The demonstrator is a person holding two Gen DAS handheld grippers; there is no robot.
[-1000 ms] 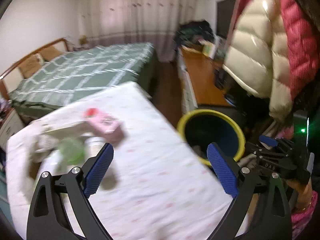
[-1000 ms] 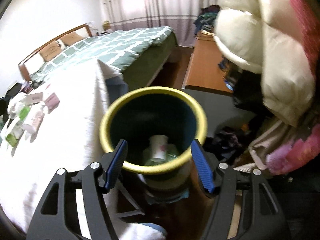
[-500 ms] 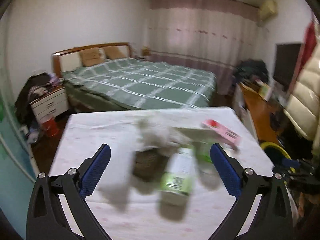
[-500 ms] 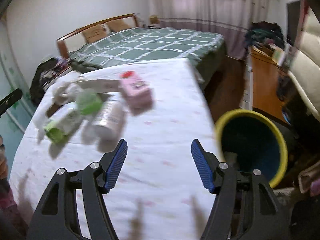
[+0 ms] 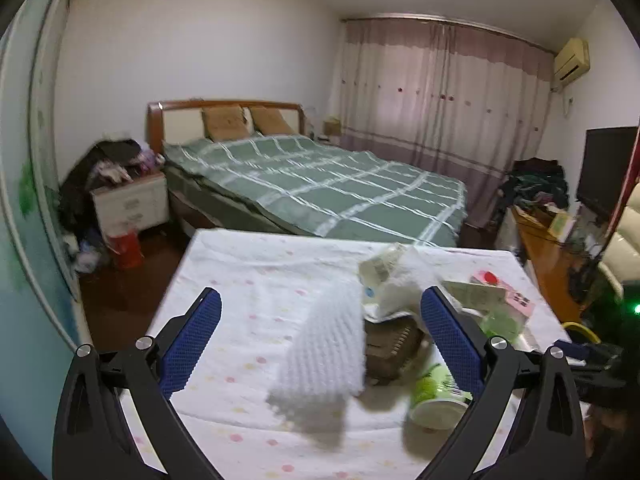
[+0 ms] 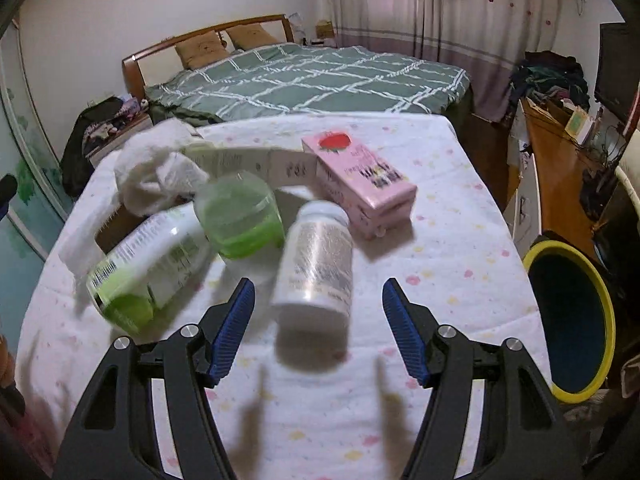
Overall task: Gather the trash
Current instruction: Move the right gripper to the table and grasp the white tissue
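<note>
Now | ridged white foam sheet [image 5: 324, 344] | glossy cylindrical bottle [image 6: 316, 260] | pink carton [image 6: 360, 178]

The room light is soft and dim. The trash on the table [image 6: 440, 264] looks smeared. Gray shadows sit under it. Picture edges bend and go black.

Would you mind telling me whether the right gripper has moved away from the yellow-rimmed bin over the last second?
Yes. The right gripper has swung from directly over the yellow-rimmed bin to the table; the bin now sits at the view's right edge.
</note>
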